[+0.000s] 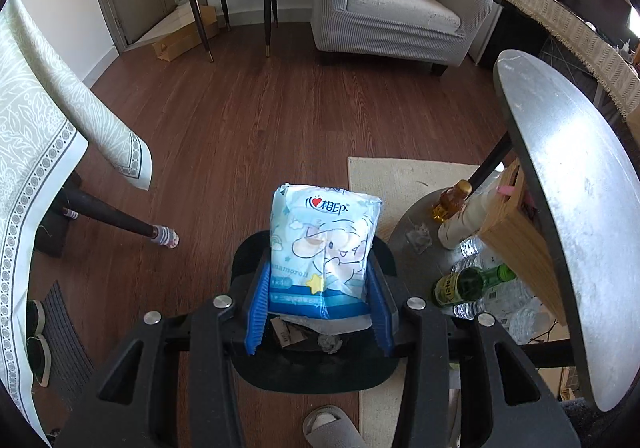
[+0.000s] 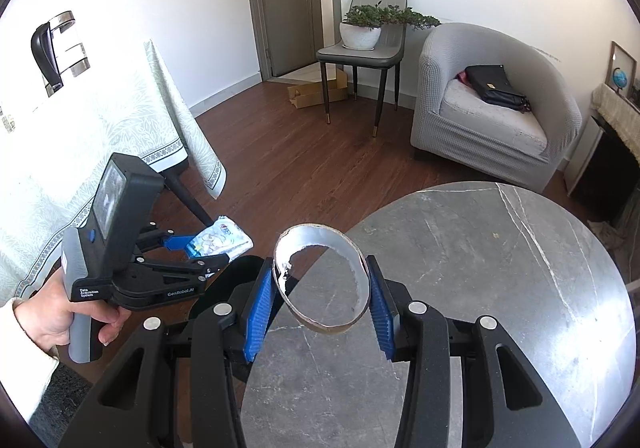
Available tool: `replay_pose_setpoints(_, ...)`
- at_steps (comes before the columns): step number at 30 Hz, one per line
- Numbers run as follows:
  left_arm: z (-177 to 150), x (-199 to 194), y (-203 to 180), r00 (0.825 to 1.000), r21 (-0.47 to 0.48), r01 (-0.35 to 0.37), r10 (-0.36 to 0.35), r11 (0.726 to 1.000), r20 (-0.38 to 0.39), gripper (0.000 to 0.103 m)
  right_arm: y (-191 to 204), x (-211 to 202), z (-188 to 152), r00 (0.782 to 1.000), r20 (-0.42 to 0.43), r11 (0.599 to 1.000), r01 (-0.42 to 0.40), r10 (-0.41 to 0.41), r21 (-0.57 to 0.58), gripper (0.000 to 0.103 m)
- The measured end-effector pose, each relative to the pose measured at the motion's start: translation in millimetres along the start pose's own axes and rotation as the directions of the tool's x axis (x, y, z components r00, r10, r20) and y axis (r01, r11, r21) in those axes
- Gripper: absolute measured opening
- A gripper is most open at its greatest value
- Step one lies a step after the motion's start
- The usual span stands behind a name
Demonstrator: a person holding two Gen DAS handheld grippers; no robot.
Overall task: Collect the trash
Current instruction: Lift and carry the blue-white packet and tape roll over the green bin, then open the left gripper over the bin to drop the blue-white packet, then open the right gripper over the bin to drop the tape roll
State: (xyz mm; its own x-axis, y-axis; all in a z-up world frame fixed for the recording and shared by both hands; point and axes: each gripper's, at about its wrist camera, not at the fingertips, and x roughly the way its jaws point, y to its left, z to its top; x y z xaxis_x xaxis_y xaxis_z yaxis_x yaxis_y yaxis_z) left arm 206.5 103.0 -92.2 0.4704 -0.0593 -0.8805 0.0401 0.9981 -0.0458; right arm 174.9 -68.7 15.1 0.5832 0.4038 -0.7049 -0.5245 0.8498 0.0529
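The left gripper (image 1: 318,284) holds a blue and white tissue pack (image 1: 324,252). Its two blue fingers (image 1: 258,308) squeeze the bottom of the pack from both sides, so they are clamped on it. The pack sticks up toward 12 o'clock, past the fingertips. Right under it sits a black trash bin (image 1: 316,364), with crumpled bits already inside. I think the pack is held over the bin so it can drop in when the fingers let go. In the right wrist view, the left hand (image 2: 56,312) grips the handle at about 8 o'clock, and the same pack (image 2: 220,238) pokes out between the fingers there.

The right gripper (image 2: 320,288) holds a cardboard tape ring (image 2: 320,276) that is shiny inside. One blue finger (image 2: 258,312) presses its left side and the other presses its right side, so these fingers are clamped on the ring. The ring stands tilted, with its hole facing the camera. It hangs above the edge of the round gray table (image 2: 520,288), which fills the 3 to 6 o'clock part of this view. I think the ring is trash too, waiting for its turn. The bin's dark rim (image 2: 232,276) peeks out at about 9 o'clock from the ring.
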Motion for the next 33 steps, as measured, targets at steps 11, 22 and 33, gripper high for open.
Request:
replay_pose_setpoints(11, -42, 65, 24, 0.972, -0.036, -0.007, -0.001, 0.999, -0.237, 0.046, 33, 18, 9, 1.000, -0.006, 0.998, -0.021, 0.020, -0.056, 0.044)
replay_pose_setpoints(22, -62, 94, 46, 0.935, -0.054, 0.031, -0.048, 0.998, -0.351, 0.054, 59, 44, 13, 0.997, -0.064, 0.995, -0.042, 0.037, -0.085, 0.044)
replay_pose_setpoints(33, -41, 62, 67, 0.974, -0.135, 0.011, -0.041, 0.991, -0.221, 0.059, 83, 85, 7, 0.990, -0.125, 0.992, -0.079, 0.067, -0.095, 0.044)
